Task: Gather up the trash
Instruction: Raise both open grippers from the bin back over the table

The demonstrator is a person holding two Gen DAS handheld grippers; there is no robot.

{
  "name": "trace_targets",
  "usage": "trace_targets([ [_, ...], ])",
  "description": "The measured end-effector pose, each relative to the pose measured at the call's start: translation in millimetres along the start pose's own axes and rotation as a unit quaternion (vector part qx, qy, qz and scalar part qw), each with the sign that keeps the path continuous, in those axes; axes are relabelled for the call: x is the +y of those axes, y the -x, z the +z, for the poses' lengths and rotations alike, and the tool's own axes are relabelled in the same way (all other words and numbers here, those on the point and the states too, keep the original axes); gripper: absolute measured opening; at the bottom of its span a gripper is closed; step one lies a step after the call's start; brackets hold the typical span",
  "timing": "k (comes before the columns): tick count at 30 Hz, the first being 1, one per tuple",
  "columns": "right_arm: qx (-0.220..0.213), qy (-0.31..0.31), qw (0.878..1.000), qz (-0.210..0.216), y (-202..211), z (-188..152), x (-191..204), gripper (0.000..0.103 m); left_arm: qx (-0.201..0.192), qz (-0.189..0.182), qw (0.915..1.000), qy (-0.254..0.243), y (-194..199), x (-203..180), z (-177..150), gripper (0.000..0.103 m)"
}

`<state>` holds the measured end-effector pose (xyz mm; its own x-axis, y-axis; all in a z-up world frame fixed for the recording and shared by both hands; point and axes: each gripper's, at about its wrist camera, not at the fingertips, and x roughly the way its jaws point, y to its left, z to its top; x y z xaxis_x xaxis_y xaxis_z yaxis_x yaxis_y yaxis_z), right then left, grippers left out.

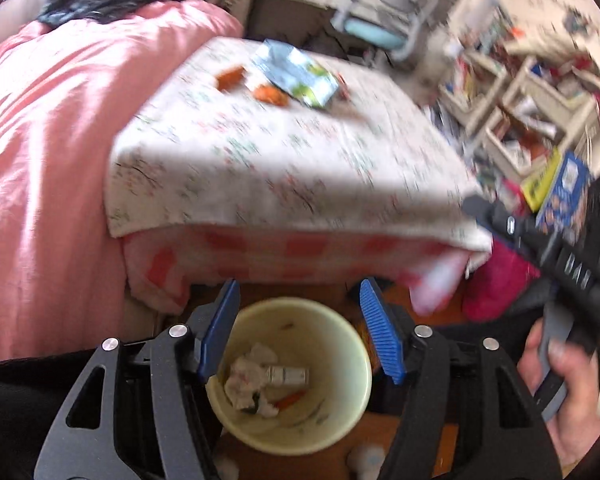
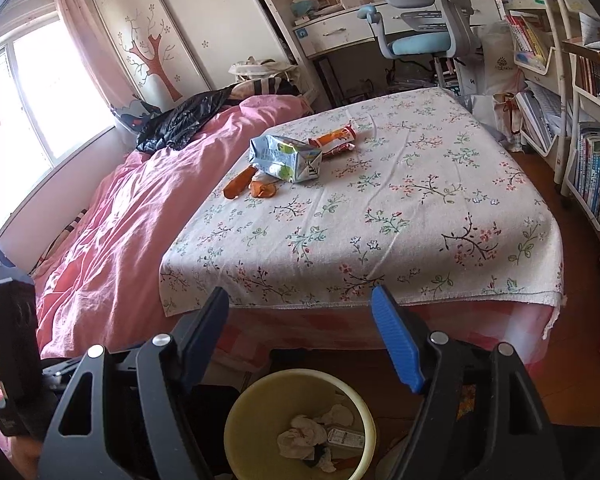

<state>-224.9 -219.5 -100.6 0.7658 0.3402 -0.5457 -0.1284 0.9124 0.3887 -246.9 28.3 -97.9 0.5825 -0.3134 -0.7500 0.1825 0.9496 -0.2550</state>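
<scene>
A pale yellow bin (image 1: pixel 292 376) stands on the floor at the bed's foot, holding crumpled tissue, a small bottle and wrappers; it also shows in the right wrist view (image 2: pixel 300 428). My left gripper (image 1: pixel 300 328) is open and empty right above the bin. My right gripper (image 2: pixel 308 340) is open and empty, above the bin and short of the bed's edge. On the floral cloth (image 2: pixel 380 216) lie a crushed blue-green carton (image 2: pixel 286 158), orange wrappers (image 2: pixel 248 184) and a red-orange wrapper (image 2: pixel 336 140). The carton (image 1: pixel 296 74) shows blurred in the left wrist view.
A pink quilt (image 2: pixel 140 208) covers the bed's left side with a black jacket (image 2: pixel 184 118) on it. A desk and chair (image 2: pixel 416 20) stand beyond the bed. Bookshelves (image 2: pixel 580 120) line the right wall. The other gripper's body (image 1: pixel 560 256) is at my right.
</scene>
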Motion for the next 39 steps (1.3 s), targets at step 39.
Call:
trace_targets([
  [39,-0.044,0.105,0.993,0.003,9.8,56.0,36.4,0.083,-0.201,0.103,0.9738,-0.029,57.8,10.5,108.9,0.091],
])
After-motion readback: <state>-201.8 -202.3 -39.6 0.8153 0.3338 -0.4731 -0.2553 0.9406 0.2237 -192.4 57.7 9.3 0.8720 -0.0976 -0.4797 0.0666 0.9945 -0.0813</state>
